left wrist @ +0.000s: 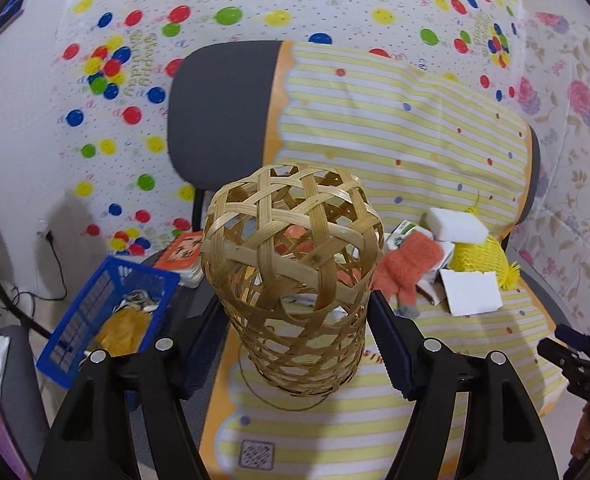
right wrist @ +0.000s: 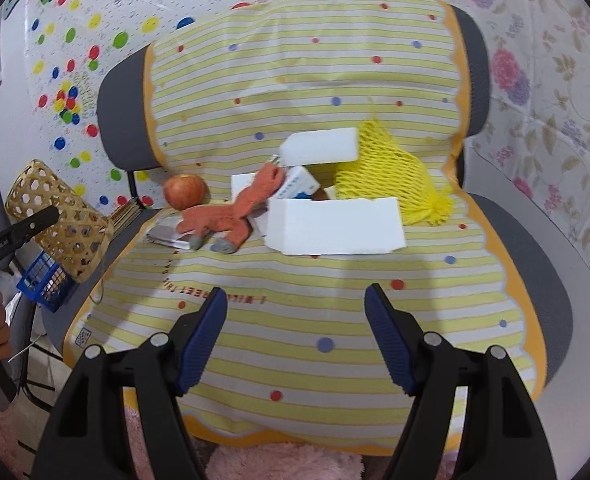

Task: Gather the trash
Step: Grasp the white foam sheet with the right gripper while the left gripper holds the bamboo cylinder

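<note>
1. Your left claw [left wrist: 295,344] is clamped on the woven basket [left wrist: 295,276]. Its long axis runs forward along the fingers, woven closed end away from you, mouth toward the claw.
2. Your right claw [right wrist: 295,336] hangs spread and empty; the trash lies ahead of it on the chair: foam blocks [right wrist: 335,224], yellow net [right wrist: 395,176], orange glove [right wrist: 235,212].
3. Collection looks barely begun. Next, likely close on the nearest foam block straight ahead and carry it left to the basket.
</note>
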The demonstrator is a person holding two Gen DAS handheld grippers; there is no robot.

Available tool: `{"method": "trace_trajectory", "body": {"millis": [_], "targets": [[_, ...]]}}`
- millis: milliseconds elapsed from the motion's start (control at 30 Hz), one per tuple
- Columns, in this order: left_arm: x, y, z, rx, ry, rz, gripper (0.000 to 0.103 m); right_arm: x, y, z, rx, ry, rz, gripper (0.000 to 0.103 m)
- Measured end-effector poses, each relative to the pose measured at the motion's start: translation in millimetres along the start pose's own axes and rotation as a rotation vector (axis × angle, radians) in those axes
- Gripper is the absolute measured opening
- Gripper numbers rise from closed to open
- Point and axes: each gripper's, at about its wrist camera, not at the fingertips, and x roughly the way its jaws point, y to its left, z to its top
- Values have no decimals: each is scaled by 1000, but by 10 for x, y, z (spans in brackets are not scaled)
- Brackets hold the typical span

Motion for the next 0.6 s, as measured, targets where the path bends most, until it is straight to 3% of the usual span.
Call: {"method": "trace_trajectory", "body": {"millis": [300,467,600], "targets": [[119,36,-68,-5,22,-29,70,623,35,148,-24,55,-37,54],[239,-14,-40,-3,29,-43,70,1029,89,267,-68,96,-51,54],[294,-65,-18,5,28,-47,70,1427,275,384,-141,137,-87,41]]}}
